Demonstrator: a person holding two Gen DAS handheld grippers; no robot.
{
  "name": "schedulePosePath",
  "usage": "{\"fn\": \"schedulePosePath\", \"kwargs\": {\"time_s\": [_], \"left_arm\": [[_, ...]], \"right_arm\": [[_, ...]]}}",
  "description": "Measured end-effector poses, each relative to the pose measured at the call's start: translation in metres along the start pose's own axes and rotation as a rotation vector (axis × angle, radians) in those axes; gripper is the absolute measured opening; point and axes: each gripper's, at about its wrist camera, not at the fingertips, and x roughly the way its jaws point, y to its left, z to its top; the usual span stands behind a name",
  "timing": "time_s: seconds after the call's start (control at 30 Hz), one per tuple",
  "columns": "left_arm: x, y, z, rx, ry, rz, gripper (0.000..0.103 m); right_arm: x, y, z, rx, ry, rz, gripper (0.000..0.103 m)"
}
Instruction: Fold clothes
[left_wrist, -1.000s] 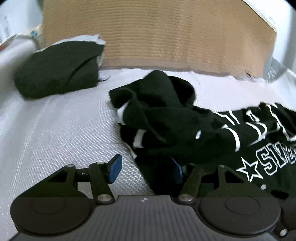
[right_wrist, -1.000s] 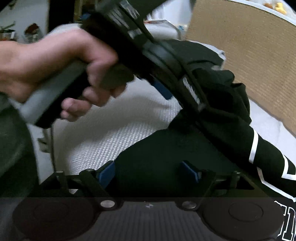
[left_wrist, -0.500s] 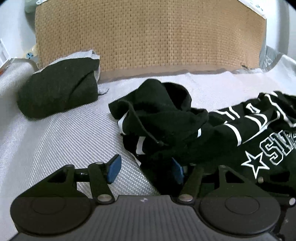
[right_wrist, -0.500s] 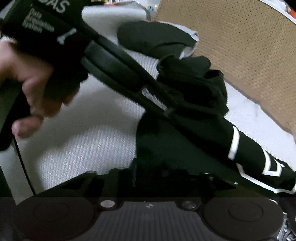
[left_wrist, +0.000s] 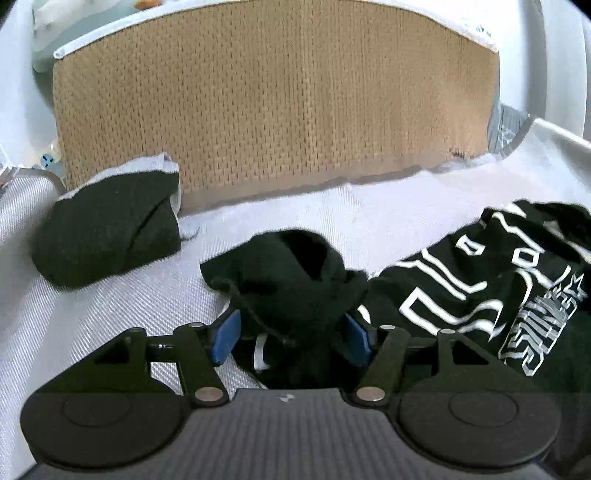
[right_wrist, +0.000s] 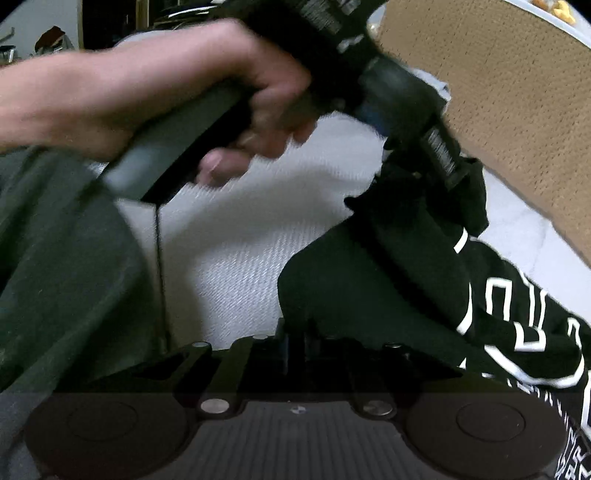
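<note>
The black hoodie (left_wrist: 436, 295) with white lettering lies crumpled on the white bed (left_wrist: 110, 325), in front of a tan woven headboard (left_wrist: 277, 103); a second dark garment (left_wrist: 107, 229), already folded, sits apart near the headboard. The left gripper (left_wrist: 291, 336) has its blue pads apart around the bunched hood; in this view I cannot tell whether they press on the cloth. The right gripper (right_wrist: 295, 347) is closed tight on a black edge of the hoodie. The person's left hand (right_wrist: 236, 110) holds the other tool above it. To do this step well, I think both grippers should take firm hold of two separate edges, then lift and pull apart until the cloth hangs flat, with no extra layer caught. Compared with one second ago, the right gripper was wide apart over the fabric and now it is clamped, and the hoodie is pulled more toward the left gripper, with the hood now between its pads.
</note>
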Motion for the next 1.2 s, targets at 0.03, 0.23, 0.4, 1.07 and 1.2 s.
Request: {"fn": "schedulePosePath", "kwargs": {"time_s": [0.03, 0.23, 0.4, 1.07, 1.2], "left_arm": [[-0.003, -0.001, 0.002, 0.002, -0.008, -0.003, 0.064], [-0.013, -0.003, 0.008, 0.013, -0.058, -0.008, 0.067], [-0.022, 0.006, 0.009, -0.019, -0.055, -0.005, 0.067], [-0.066, 0.000, 0.014, 0.064, -0.096, -0.091, 0.068], [-0.068, 0.017, 0.008, 0.000, -0.070, -0.065, 0.068]], "right_arm": [[-0.001, 0.001, -0.002, 0.012, -0.002, 0.012, 0.008], [-0.001, 0.002, 0.014, 0.056, -0.035, 0.093, 0.007], [0.014, -0.019, 0.027, 0.200, 0.010, 0.133, 0.010], [-0.042, -0.071, 0.035, 0.212, -0.083, 0.036, 0.033], [-0.047, -0.093, 0.027, 0.242, -0.079, -0.038, 0.035]]}}
